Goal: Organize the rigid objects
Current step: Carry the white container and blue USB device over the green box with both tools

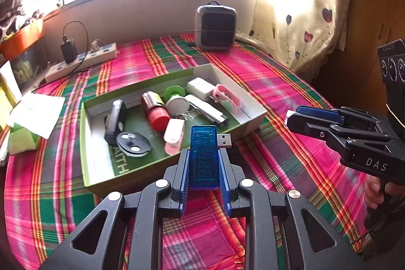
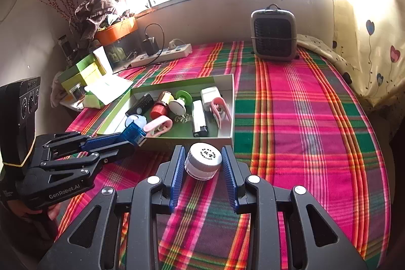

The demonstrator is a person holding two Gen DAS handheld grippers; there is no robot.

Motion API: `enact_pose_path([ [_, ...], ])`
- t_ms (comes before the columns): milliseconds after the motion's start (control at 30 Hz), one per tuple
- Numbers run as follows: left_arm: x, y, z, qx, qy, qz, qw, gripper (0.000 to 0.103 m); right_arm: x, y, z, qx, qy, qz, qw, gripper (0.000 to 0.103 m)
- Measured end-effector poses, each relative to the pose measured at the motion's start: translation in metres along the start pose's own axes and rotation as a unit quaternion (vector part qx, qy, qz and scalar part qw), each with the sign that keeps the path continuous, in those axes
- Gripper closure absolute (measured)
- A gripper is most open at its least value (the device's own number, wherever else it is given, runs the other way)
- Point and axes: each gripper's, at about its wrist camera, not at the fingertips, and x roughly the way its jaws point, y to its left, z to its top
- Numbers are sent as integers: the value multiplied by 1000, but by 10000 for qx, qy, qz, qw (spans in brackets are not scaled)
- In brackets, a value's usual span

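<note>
Surface: plaid pink and green cloth point(image 2: 303, 118) covers the whole bed or table; bright window behind.
Left gripper point(image 1: 203, 163): jaws nearly closed, pressing on a blue USB meter point(image 1: 203, 156), its metal plug pointing to the far right. It hangs just before the near wall of the green box point(image 1: 87, 148).
Right gripper point(image 2: 203, 163): jaws partly closed around a small white jar point(image 2: 203, 160) with a printed cap. The pads seem to touch its sides. It is also near the box's near wall, to the right of the other gripper.
Box contents: red-capped bottle point(image 1: 154, 109), black remote point(image 1: 117, 122), round black fob point(image 1: 133, 143), pink clips, white lighter-like piece, green reel, white block.
Progress: I judge most things are already in the box; the two held things are left. I see nothing else loose on the cloth.
Open room: wide free cloth on the right; box middle is crowded, its left end has free floor.
Far edge: grey heater point(image 2: 273, 34), power strip point(image 2: 162, 55), curtain on the right.
</note>
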Motion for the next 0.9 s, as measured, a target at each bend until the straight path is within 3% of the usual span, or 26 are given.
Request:
enact_pose_path([
  [400,1,36,18,-315,-129,277,9990,82,24,17,28,-280,-77,22,9996,72],
  [900,27,74,29,-704,19,475,9964,82,70,19,66,-449,-61,-51,9990,72],
])
